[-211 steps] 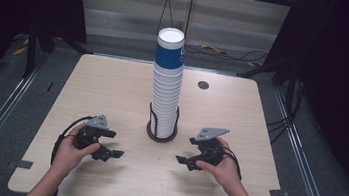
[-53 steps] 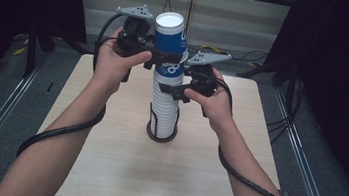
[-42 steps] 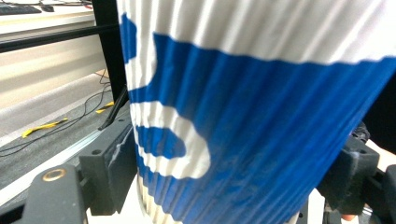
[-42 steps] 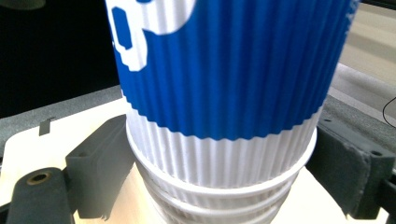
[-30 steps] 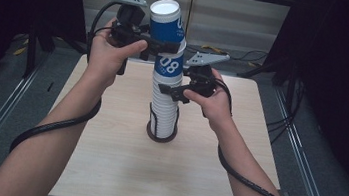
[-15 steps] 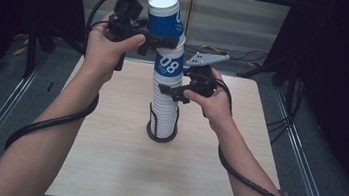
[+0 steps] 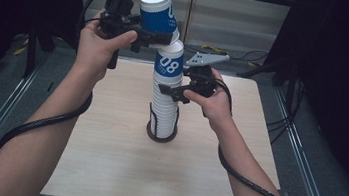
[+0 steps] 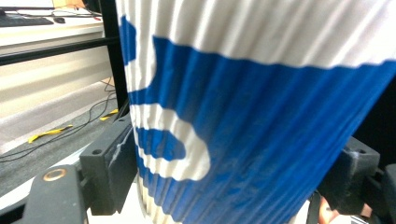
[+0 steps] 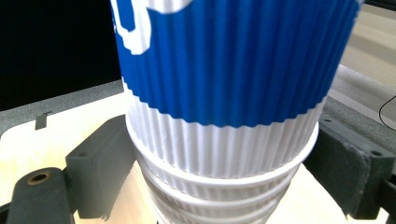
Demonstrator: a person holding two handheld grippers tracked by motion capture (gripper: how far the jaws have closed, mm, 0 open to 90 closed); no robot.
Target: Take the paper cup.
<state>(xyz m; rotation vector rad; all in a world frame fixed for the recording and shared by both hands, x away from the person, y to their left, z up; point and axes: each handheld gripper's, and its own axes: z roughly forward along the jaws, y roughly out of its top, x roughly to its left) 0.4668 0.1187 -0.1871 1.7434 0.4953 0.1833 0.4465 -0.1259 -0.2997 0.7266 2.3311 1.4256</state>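
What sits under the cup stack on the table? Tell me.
A dark round holder with upright wires rings the foot of the cup stack on the table. Its inside floor is covered by the cups.

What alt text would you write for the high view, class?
The left gripper holds a tilted blue-and-white cup just above a tall cup stack on a wooden table. The right gripper clamps the stack partway up.

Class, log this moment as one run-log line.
left gripper: shut on top cup, lifted, tilted | right gripper: shut on cup stack | table
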